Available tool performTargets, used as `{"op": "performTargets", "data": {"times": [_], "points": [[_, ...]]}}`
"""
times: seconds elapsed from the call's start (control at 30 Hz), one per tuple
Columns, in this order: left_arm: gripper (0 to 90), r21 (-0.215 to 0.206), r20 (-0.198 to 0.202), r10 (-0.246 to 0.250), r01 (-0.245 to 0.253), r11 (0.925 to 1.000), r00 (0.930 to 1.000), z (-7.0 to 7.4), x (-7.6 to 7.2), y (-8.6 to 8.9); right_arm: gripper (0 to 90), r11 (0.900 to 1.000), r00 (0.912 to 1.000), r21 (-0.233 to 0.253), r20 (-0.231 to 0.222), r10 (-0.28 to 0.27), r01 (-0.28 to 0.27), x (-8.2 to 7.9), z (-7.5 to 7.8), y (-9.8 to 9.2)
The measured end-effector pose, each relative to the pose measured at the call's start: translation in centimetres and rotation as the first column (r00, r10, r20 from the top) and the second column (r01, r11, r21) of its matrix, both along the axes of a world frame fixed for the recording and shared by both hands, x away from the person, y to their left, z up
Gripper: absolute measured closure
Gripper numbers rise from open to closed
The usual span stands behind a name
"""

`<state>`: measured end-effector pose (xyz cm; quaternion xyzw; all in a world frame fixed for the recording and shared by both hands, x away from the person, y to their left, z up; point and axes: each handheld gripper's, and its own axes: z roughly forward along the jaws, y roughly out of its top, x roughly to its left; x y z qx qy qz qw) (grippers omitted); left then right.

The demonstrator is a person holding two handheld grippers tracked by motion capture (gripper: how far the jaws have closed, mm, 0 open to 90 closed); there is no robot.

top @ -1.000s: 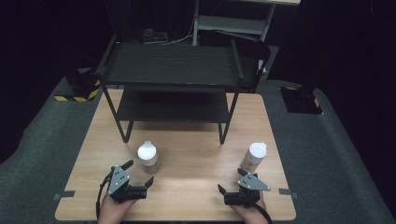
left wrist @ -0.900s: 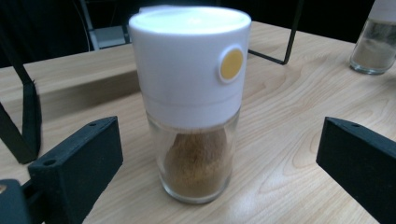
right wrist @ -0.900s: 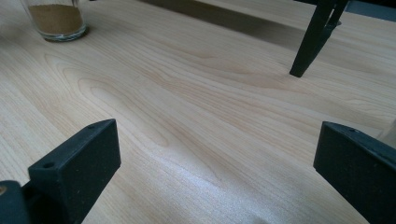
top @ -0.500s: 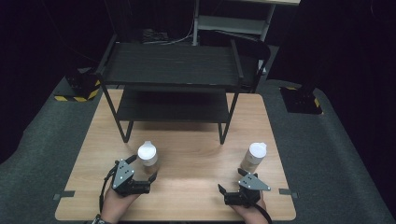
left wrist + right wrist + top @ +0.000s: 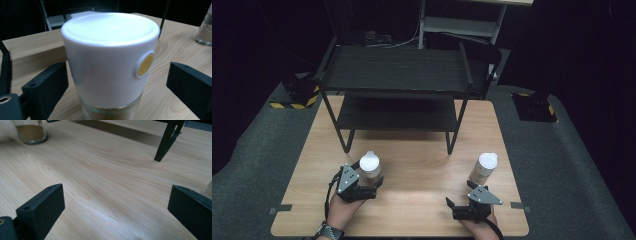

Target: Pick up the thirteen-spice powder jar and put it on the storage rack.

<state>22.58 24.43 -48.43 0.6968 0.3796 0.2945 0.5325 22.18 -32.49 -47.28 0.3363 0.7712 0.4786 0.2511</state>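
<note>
Down at the near edge of the desk (image 5: 412, 155), the person holds a gripper in each hand. The left gripper (image 5: 371, 186) has its jaws wide open, one on each side of the left jar (image 5: 110, 65), a glass jar with a white lid and brown powder inside. The jaws do not touch it yet; there is a gap on both sides. So I think the step in hand is getting ready to grab this jar. The next move calls for closing the jaws gently on it, low enough to catch the glass and not just the lid, so it does not tip. The right gripper (image 5: 457, 207) is wide open too and holds nothing; it points across bare wood. The right jar (image 5: 484, 169) stands just beyond it, near the right edge of the desk. Farther back stands a black shelf rack (image 5: 397, 70) with two shelves, which look bare.
</note>
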Motion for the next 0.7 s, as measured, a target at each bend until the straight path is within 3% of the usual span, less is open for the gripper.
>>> {"op": "performTargets", "data": {"times": [0.17,0.3,0.6,0.7], "points": [[9.9,-0.018,-0.006,0.015,-0.015,0.9997,0.9999,-0.33,0.24,0.02,0.6,1.0,1.0,0.002,0.001,-0.001,0.001,-0.01,-0.03,-0.04],[14.2,-0.005,-0.002,0.017,-0.017,0.9999,0.9999,-0.35,0.5,-0.16,0.7,1.0,1.0,0.005,-0.001,-0.001,0.001,0.02,-0.04,-0.09],[23.8,0.01,0.035,0.002,-0.002,0.9999,0.9994,-0.43,0.71,-0.23,0.9,1.0,1.0,-0.002,-0.001,0.001,-0.001,0.17,0.03,-0.17],[25.0,-0.004,0.036,0.004,-0.004,1.0,0.9994,-0.48,0.7,-0.17,1.0,1.0,1.0,-0.007,0.001,0.002,-0.002,0.15,0.05,-0.09]]}}
